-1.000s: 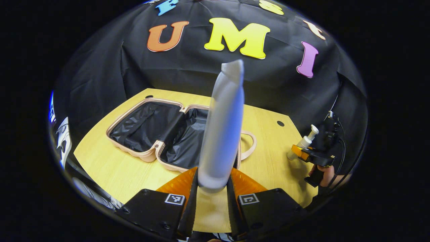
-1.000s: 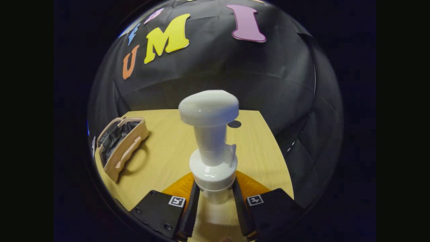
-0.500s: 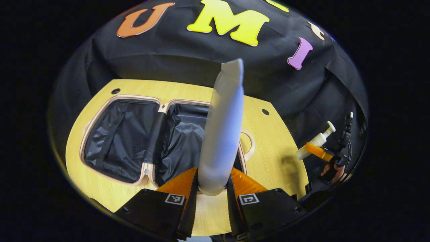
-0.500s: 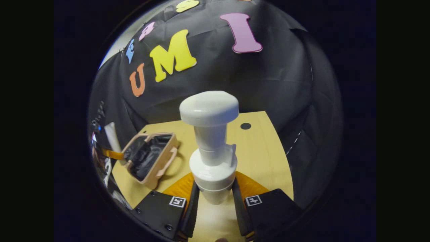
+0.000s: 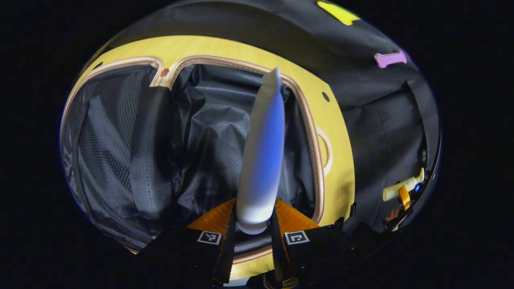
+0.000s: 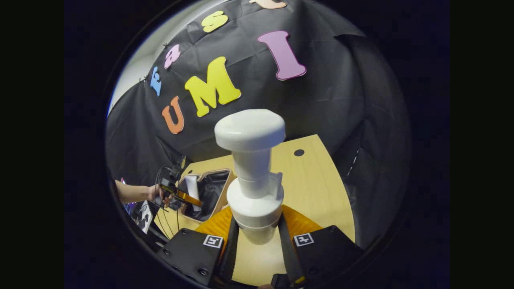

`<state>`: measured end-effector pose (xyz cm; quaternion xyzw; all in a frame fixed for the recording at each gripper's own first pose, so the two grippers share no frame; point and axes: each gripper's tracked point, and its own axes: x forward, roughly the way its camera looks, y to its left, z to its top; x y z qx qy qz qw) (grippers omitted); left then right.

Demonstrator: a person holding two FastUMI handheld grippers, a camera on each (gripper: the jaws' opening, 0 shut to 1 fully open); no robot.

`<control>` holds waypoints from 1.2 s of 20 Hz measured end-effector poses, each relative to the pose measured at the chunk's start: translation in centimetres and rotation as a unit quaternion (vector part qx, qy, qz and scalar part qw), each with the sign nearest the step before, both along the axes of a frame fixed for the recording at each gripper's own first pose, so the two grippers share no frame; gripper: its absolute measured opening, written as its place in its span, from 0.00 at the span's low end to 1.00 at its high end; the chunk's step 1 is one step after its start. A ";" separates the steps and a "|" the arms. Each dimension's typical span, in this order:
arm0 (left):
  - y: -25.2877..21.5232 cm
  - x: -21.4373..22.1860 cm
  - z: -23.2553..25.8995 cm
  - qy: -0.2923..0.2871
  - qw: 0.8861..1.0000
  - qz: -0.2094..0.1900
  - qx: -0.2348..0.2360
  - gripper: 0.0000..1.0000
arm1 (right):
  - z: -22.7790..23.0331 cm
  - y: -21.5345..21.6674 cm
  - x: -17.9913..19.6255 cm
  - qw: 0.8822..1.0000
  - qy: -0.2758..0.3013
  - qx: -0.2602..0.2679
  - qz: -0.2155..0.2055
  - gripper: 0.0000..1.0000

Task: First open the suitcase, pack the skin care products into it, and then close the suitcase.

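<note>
The beige suitcase [image 5: 309,120] lies open on the wooden table [image 5: 341,136], its black lining showing in both halves. My left gripper [image 5: 252,230] is shut on a pale grey tube [image 5: 263,152] and hovers right over the right half of the case. In the right gripper view that same tube [image 6: 192,186] points down into the suitcase [image 6: 220,192], held by the left gripper [image 6: 188,198]. My right gripper [image 6: 257,241] is shut on a white pump bottle [image 6: 253,176], held upright above the table [image 6: 317,192] to the right of the case. The pump bottle [image 5: 399,188] shows far right in the left gripper view.
A person's hand and forearm [image 6: 134,192] hold the left gripper at the table's left side. The table has a small round hole [image 6: 298,152] near its far edge. Bare wood lies to the right of the case.
My left gripper has moved forward and tilted down with the tube, from in front of the case to directly over its right half. The right gripper has risen and drawn back with the pump bottle.
</note>
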<state>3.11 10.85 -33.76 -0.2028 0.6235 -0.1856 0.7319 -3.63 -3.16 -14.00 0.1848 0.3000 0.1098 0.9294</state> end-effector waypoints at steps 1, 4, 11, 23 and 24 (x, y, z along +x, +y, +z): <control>0.5 0.1 -0.8 0.018 1.000 0.000 0.013 0.43 | 0.0 -0.1 -0.3 1.000 0.001 -0.002 -0.004 0.47; 1.3 -0.4 -2.6 0.074 0.996 -0.005 0.048 0.43 | 0.3 -0.2 -1.1 1.000 0.010 0.006 -0.016 0.47; 0.9 -1.0 -2.9 0.107 0.991 -0.001 0.085 0.47 | 1.3 0.8 -1.1 1.000 0.001 -0.007 -0.003 0.47; 4.7 -2.8 9.6 -0.194 0.967 0.129 0.107 0.98 | 2.8 17.9 4.2 0.980 0.018 0.012 0.198 0.47; 5.1 -3.3 10.9 -0.241 0.952 0.155 0.104 0.98 | 2.6 20.1 4.9 0.975 0.030 0.011 0.218 0.47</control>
